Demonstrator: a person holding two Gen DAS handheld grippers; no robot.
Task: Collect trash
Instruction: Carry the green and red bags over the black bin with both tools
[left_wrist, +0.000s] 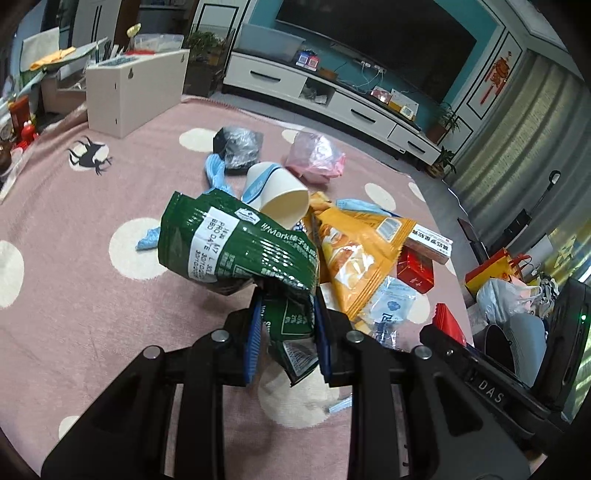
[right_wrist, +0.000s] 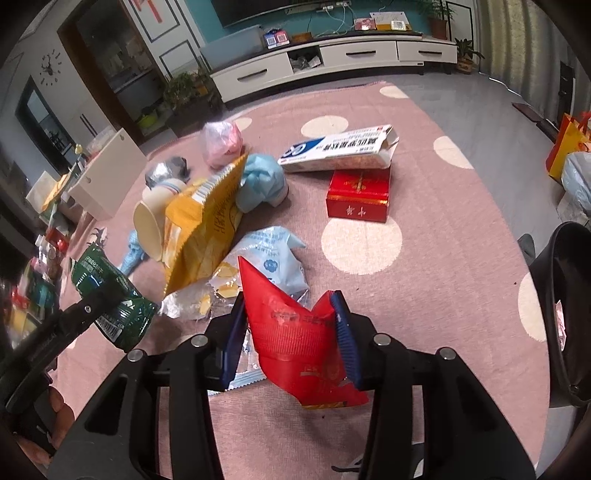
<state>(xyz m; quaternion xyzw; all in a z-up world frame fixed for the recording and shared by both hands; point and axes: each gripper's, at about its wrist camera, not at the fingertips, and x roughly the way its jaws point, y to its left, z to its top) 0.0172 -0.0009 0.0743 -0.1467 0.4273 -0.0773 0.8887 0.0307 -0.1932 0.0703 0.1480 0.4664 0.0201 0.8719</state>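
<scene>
My left gripper (left_wrist: 286, 295) is shut on a crumpled green snack bag (left_wrist: 236, 243) and holds it above the pink carpet (left_wrist: 74, 240). The green bag also shows at the left of the right wrist view (right_wrist: 110, 299). My right gripper (right_wrist: 291, 299) is shut on a red wrapper (right_wrist: 295, 339), lifted over the carpet (right_wrist: 424, 295). On the carpet lie a paper cup (left_wrist: 277, 195), a yellow snack bag (left_wrist: 354, 251), a pale blue wrapper (right_wrist: 273, 262), a red box (right_wrist: 358, 195), a white and blue carton (right_wrist: 340, 151), a pink bag (left_wrist: 314, 157) and a black bag (left_wrist: 238, 146).
A white box (left_wrist: 133, 92) stands at the carpet's far left. A white TV cabinet (left_wrist: 332, 99) runs along the back wall. A black bin (right_wrist: 565, 314) is at the right edge. Bags (left_wrist: 506, 280) sit on the floor at the right.
</scene>
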